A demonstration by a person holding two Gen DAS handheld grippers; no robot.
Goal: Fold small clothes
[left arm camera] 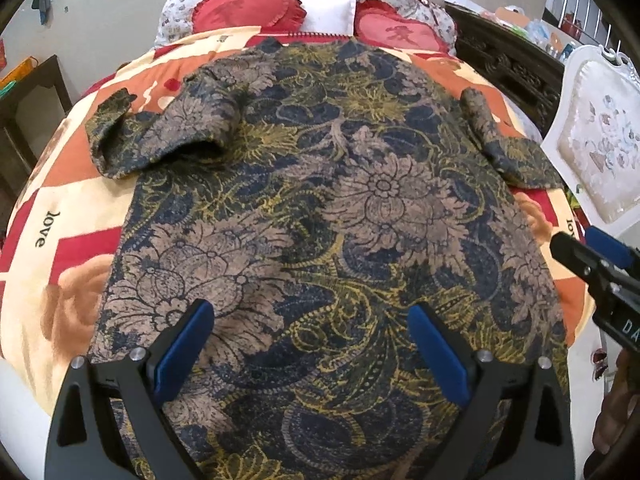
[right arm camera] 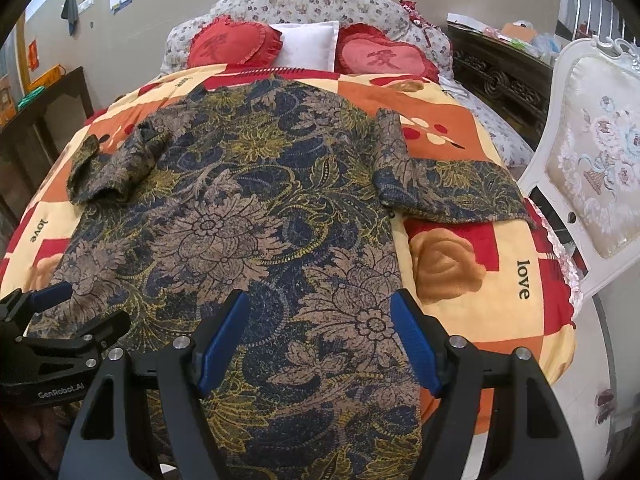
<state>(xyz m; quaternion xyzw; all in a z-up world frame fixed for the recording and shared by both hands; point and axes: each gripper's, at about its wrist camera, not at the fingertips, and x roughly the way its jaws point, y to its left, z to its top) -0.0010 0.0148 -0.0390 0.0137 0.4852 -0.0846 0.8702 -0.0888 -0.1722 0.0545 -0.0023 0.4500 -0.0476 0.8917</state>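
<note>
Two handheld grippers hover over a floral-print garment (left arm camera: 320, 208) spread flat on a bed, its collar end toward the pillows and its hem toward the cameras. The left gripper (left arm camera: 312, 352) holds its blue-padded fingers wide apart above the lower part of the cloth, nothing between them. The right gripper (right arm camera: 320, 344) stands likewise with jaws spread, over the garment's right-hand edge near the hem, gripping nothing; whether either set of fingertips touches the fabric cannot be told. Each gripper shows at the edge of the other's view.

The garment, dark blue with tan blossoms and yellow leaves, lies on a patchwork quilt (right arm camera: 480, 320) of red, orange and cream squares, some printed with the word "love". Its left sleeve (left arm camera: 160, 132) is bunched and folded in on the chest; its right sleeve (right arm camera: 452, 184) stretches outward across the quilt. Beyond the collar rest two red heart-shaped cushions (right arm camera: 232, 46) flanking a white pillow (right arm camera: 308, 46) against a flowered headboard (right arm camera: 304, 0). A white upholstered chair (right arm camera: 592, 168) stands just beside the bed on the right.
</note>
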